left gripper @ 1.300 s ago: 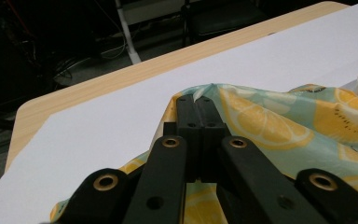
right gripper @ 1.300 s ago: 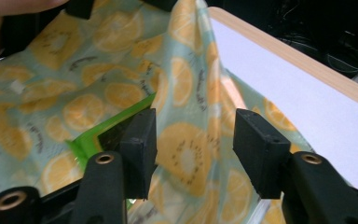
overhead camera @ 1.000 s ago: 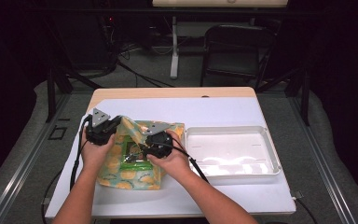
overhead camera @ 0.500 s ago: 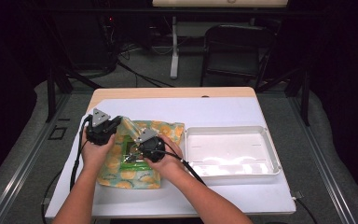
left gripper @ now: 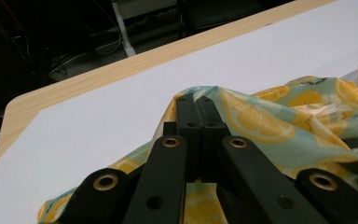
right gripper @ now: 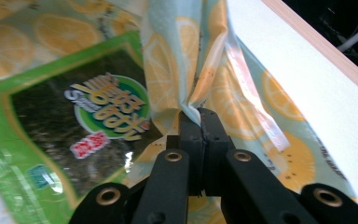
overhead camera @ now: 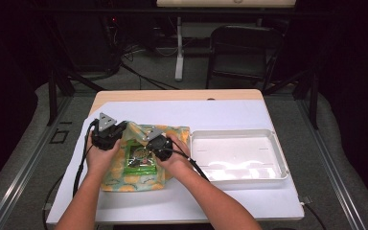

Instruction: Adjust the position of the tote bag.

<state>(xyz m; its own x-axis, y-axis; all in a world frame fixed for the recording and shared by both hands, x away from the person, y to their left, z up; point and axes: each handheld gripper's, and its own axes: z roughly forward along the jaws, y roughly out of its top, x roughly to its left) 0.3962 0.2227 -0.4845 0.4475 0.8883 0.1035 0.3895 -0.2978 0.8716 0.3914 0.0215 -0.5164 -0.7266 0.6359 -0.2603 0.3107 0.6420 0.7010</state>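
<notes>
1. I have the left gripper point(overhead camera: 120, 128) pinched shut on a fold of the lemon-printed teal plastic zip bag point(overhead camera: 172, 134), at the bag's 10 o'clock corner; in the left gripper view the jaws meet with film between them.
2. The right gripper point(overhead camera: 149, 139) has just been closing, and in the right gripper view its jaws now stand together on a pleat of the bag's point(right gripper: 177, 56) upper film (so both hands hold the mouth end).
3. The bag lies on the white sheet point(overhead camera: 211, 112) covering the wooden table point(overhead camera: 177, 95), at about 8 o'clock from the table's centre. Through its clear face I see a flat green seaweed snack packet point(overhead camera: 141, 158) inside.
4. My judgement: the step in hand is opening the bag's mouth. Next I would draw the two pinches apart, left towards 9 o'clock and right towards 3 o'clock, gently, or the thin film may slip free.
5. A white rectangular plastic tray point(overhead camera: 239, 154) sits just beside the bag at 3 o'clock, near the right forearm's path. A black folding chair point(overhead camera: 239, 48) stands beyond the table at 12 o'clock, well apart.
</notes>
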